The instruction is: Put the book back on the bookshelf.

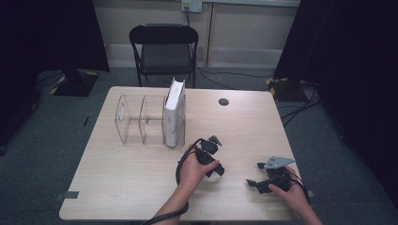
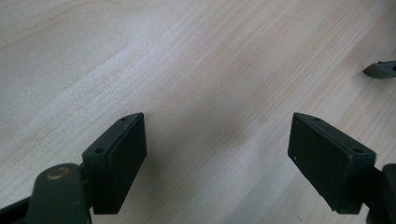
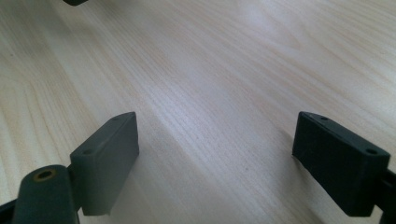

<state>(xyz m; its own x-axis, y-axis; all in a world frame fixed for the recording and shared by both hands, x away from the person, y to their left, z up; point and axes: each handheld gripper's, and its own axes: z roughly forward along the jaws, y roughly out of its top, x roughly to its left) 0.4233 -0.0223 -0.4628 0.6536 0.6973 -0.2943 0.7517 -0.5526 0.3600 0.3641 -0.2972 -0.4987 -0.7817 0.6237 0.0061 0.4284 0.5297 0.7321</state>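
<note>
Grippers: we count two, matte black with flat rectangular pads; the left gripper [image 2: 217,140] and the right gripper [image 3: 217,144] both gape wide over bare wood, grasping nothing.
Place: in the high view we hold them at lower centre and lower right, well apart.
Table [image 1: 141,187]: one, pale grained wood.
Rack [image 1: 141,119]: one clear plastic divider at centre frame, upright.
Book [image 1: 174,110]: one white, standing in the rack's rightmost slot.

Bare surface [image 1: 117,187] lies open around both tools, while the clear divider rack [image 1: 141,119] with its upright white book [image 1: 174,112] blocks the far middle.
</note>
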